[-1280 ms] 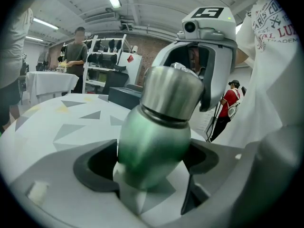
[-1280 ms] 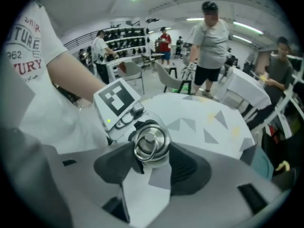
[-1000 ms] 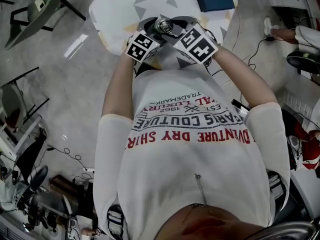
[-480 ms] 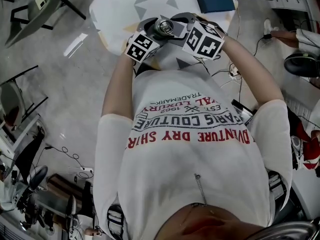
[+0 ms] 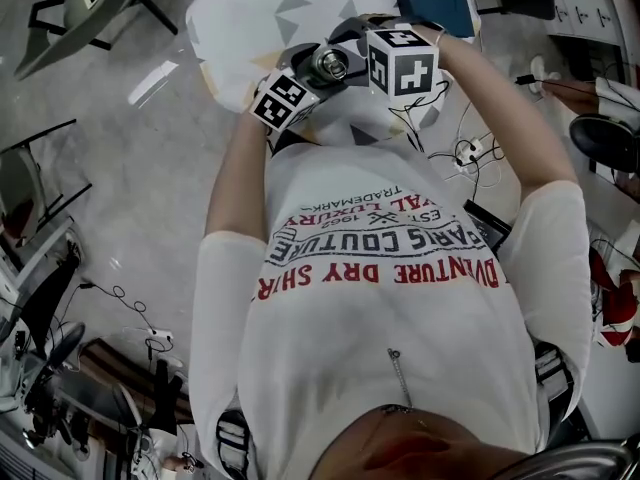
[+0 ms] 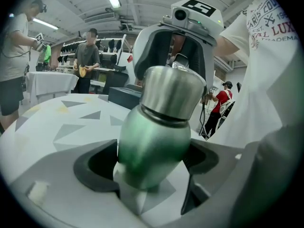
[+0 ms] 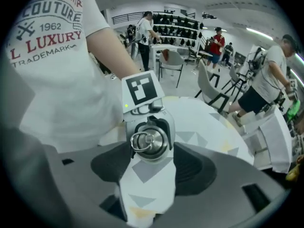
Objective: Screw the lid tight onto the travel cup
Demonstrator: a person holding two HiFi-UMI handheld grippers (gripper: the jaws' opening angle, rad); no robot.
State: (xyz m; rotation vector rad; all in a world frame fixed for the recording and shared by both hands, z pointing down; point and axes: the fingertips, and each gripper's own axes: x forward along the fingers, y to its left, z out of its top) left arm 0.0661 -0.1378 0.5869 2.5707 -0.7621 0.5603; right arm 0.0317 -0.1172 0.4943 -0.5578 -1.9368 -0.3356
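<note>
Over patterned table (image 5: 250, 8), left tongs (image 6: 149, 167) clamp travel cup (image 6: 156, 127); right tongs (image 7: 151, 169) gape before lid (image 7: 149, 144).

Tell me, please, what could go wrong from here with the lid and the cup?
1. The right gripper has its jaws open, clear of the lid; closing off-centre, they might catch its ring and slip instead of turning it.
2. Only the left gripper holds the travel cup, by its rounded green body; a hard twist could spin or tilt the cup in that grip.
</note>
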